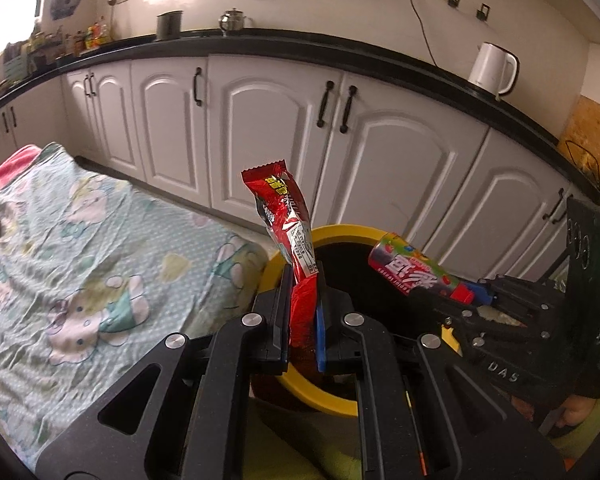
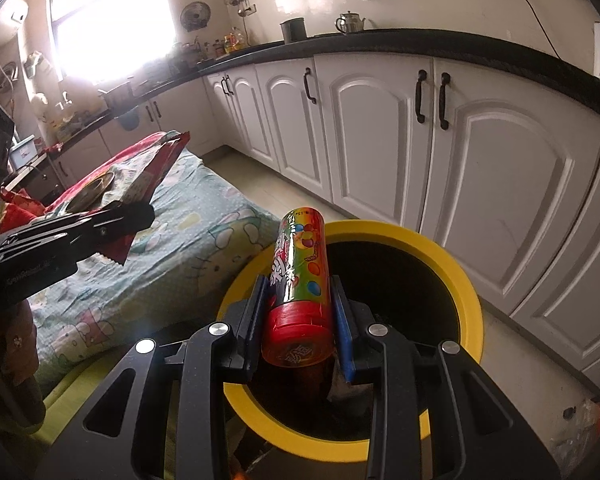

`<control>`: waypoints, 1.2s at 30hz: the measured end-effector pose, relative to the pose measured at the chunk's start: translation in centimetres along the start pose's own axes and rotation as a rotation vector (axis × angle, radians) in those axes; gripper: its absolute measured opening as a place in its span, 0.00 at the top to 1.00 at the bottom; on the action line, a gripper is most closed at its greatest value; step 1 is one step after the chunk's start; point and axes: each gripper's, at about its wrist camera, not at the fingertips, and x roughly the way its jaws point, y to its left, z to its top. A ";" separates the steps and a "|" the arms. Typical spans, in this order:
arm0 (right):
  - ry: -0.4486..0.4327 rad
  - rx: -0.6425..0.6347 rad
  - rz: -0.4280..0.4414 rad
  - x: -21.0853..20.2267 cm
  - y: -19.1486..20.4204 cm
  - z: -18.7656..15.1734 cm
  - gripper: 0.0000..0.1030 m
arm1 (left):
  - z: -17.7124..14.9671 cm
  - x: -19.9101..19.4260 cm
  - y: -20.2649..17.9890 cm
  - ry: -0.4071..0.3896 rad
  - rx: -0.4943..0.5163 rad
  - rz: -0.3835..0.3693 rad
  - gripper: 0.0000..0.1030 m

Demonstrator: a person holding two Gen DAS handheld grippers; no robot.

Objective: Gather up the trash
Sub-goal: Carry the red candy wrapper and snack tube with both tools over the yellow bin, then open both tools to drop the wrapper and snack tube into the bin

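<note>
Holding the red wrapper (image 1: 288, 236) and candy tube (image 2: 300, 280) tight, both tongs (image 1: 302, 312) (image 2: 300, 312) should open only right over the yellow bin (image 2: 464, 280).

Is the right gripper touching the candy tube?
Touching. The right wrist view shows the right gripper closed on both sides of the candy tube.

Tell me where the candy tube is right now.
The candy tube is clamped between the right gripper's fingers, over the yellow-rimmed bin, with the cloth-covered table to its left.
</note>
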 end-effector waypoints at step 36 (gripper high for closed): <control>0.057 0.173 -0.054 0.8 -4.3 -2.5 0.44 | 0.0 3.6 -0.5 0.090 -0.012 0.013 0.27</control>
